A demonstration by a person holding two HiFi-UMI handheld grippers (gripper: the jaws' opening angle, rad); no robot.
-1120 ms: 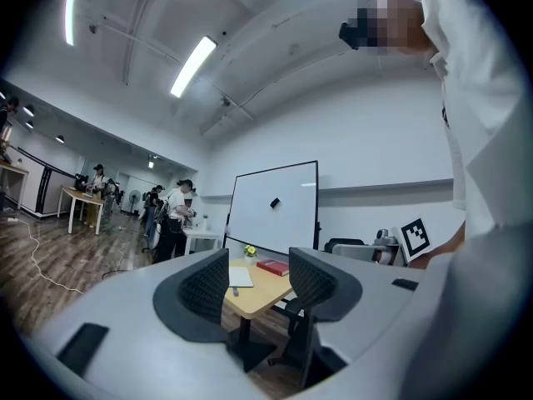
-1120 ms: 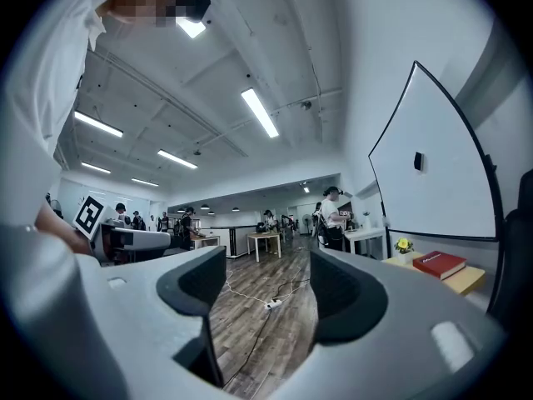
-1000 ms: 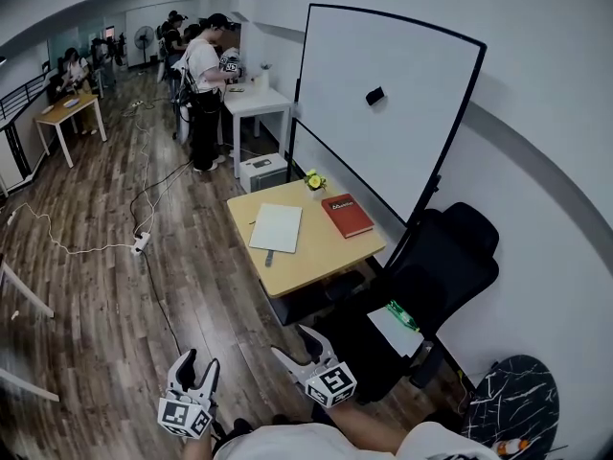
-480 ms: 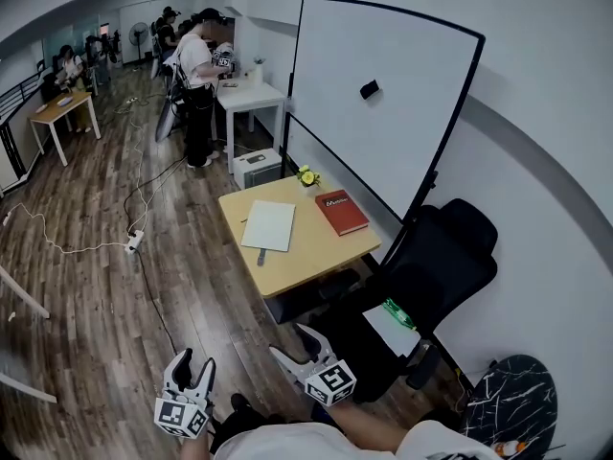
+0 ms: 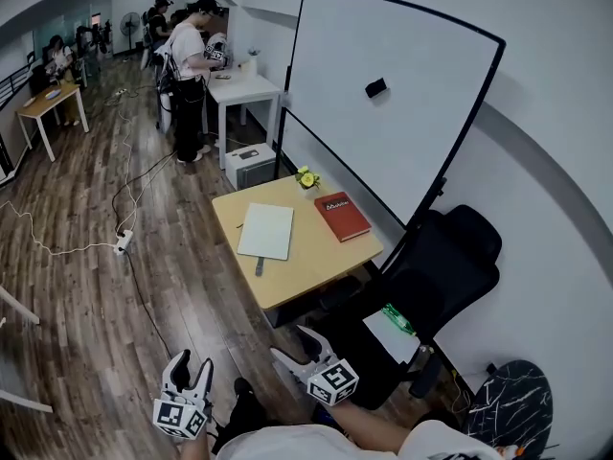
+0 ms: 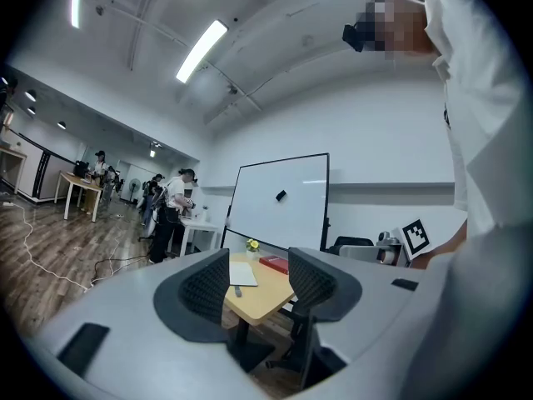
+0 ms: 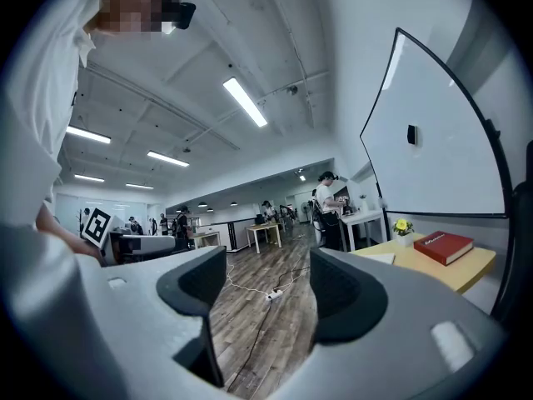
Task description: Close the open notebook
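A white notebook point(image 5: 265, 230) lies flat on the wooden table point(image 5: 316, 257) some way ahead of me; from here its top shows as a plain white sheet. To its right rests a red book point(image 5: 342, 216), and a dark pen point(image 5: 259, 266) lies just in front of it. My left gripper point(image 5: 192, 364) and right gripper point(image 5: 295, 345) hang low near my body, far from the table, both open and empty. The left gripper view frames the notebook point(image 6: 244, 274) between its jaws. In the right gripper view the red book point(image 7: 448, 246) is at the right edge.
A small pot of yellow flowers point(image 5: 306, 178) stands at the table's back edge. A whiteboard point(image 5: 383, 94) rises behind the table and a black office chair point(image 5: 436, 266) stands to its right. A cable with a power strip point(image 5: 123, 242) lies on the wooden floor. A person point(image 5: 187, 65) stands at a white desk farther back.
The head view has shifted a little, so the table sits slightly higher and further left. Both grippers stay low and open. Nothing on the table has moved.
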